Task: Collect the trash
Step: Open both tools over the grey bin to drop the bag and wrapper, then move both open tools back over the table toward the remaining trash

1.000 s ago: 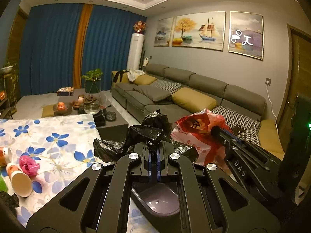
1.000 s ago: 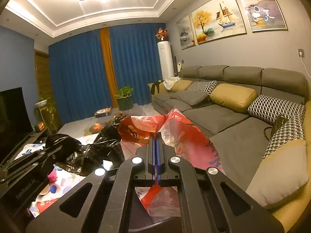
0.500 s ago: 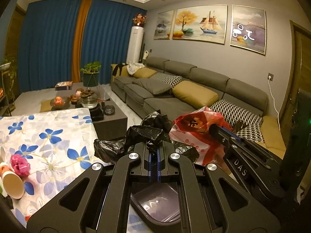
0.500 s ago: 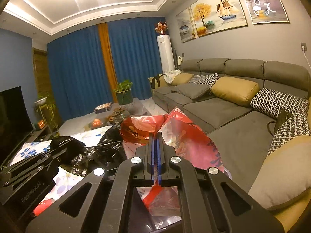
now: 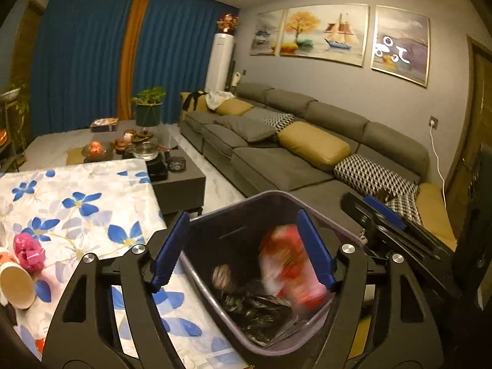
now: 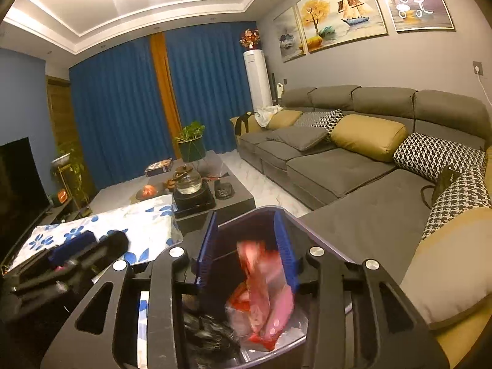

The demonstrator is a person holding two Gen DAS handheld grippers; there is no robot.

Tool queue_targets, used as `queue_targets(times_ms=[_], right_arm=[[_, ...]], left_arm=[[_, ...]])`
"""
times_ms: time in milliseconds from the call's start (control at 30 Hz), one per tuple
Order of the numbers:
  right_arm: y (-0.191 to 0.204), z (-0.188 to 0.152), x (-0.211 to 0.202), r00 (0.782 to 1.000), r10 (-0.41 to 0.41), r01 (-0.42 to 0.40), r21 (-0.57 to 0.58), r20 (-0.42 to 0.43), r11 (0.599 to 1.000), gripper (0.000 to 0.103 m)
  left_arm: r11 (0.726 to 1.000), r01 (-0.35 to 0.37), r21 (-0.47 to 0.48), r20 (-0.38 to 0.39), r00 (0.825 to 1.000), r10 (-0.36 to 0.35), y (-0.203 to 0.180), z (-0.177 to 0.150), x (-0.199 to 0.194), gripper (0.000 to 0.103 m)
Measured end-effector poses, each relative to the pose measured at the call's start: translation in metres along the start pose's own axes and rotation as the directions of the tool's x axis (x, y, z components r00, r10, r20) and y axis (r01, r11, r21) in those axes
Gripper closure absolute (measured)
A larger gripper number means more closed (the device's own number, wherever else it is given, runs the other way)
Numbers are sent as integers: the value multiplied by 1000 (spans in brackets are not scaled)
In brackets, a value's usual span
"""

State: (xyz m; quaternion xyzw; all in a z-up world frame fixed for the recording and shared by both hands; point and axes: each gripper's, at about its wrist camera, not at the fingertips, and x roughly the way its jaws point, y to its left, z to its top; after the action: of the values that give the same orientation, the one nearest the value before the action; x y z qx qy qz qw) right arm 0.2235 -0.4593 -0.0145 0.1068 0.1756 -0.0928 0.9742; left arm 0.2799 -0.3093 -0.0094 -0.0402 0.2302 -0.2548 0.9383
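A dark purple trash bin (image 5: pixel 344 233) stands below both grippers; it also shows in the right wrist view (image 6: pixel 307 221). A red plastic bag (image 5: pixel 289 270) is blurred inside it, and also appears in the right wrist view (image 6: pixel 264 289). A black plastic bag (image 5: pixel 261 310) lies at the bin's bottom, seen too in the right wrist view (image 6: pixel 209 332). My left gripper (image 5: pixel 243 249) is open and empty above the bin. My right gripper (image 6: pixel 246 249) is open and empty above the bin. The right gripper shows at the right of the left wrist view (image 5: pixel 399 233).
A table with a blue-flower cloth (image 5: pixel 77 203) lies left of the bin, with a paper cup (image 5: pixel 15 286) and a pink wrapper (image 5: pixel 27 249) on it. A dark coffee table (image 5: pixel 178 178) with a glass teapot stands beyond. A grey sofa (image 5: pixel 292 160) runs along the right.
Both grippers opened. The black bag left the left gripper and the red bag left the right gripper; both are now down in the bin.
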Motion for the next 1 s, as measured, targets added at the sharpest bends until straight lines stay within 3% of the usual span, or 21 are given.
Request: queue_targets(times_ms=[267,433,800,1000], right_arm=[[10,-6,-20,999,-33,34,-27,22,999,31],[17,-10,-46,996,-72,74,-33,58,997,17],[55,-37,-111,989,-52,67,-108,141,992,14],[78,-59,-131,994,14,1,-136,106,991,13]], left_arm=[[995,-94,-40,49,994,96,10,3,-26,13],[986,-154,-56,65,985,158,12,2,-54,12],[970,-230,-83,116,964,239,28,-11,-143,12],[960,-271,-76,173,944,280,52,-38,-201,12]])
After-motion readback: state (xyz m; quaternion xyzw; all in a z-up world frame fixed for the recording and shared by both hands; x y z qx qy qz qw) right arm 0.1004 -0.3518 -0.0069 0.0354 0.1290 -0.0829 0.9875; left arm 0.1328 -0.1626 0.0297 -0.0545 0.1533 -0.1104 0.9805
